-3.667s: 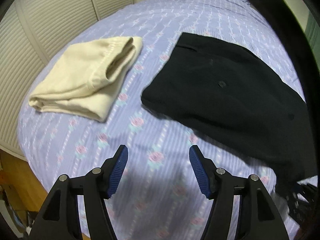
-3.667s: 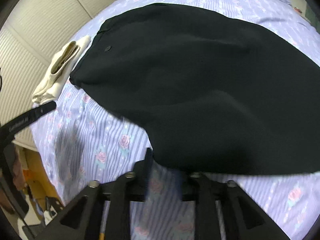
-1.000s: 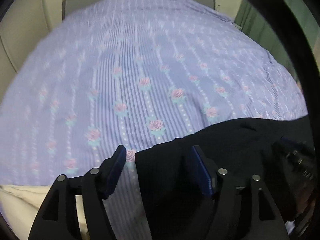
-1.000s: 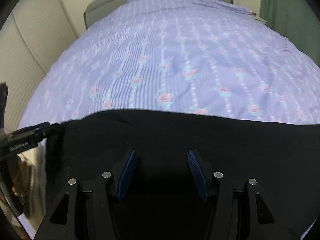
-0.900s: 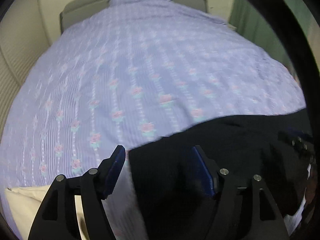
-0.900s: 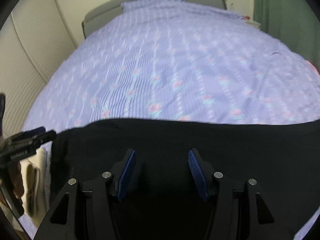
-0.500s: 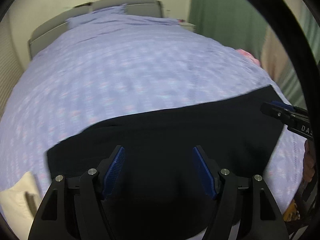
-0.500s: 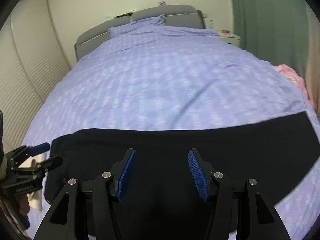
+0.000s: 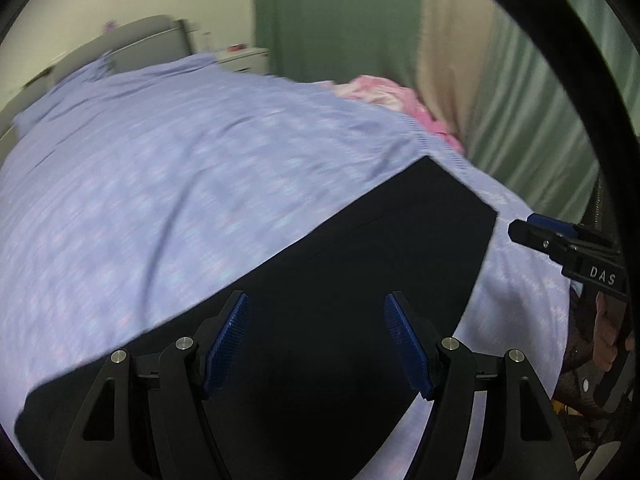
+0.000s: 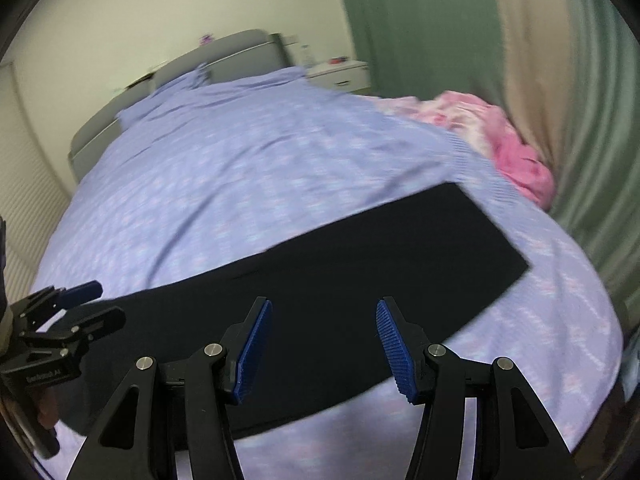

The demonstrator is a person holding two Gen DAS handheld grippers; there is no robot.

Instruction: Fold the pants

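The left hand-held gripper [image 9: 316,340] hovers with its blue pads spread apart, grasping nothing; the right hand-held gripper [image 10: 324,344] is likewise released, its pads [image 10: 394,346] clear of the cloth; the black pants [image 10: 360,264] lie flat in a long strip across the bed [image 10: 240,168], beneath and ahead of both; pink bedding [image 10: 516,152] sits beyond, far right.
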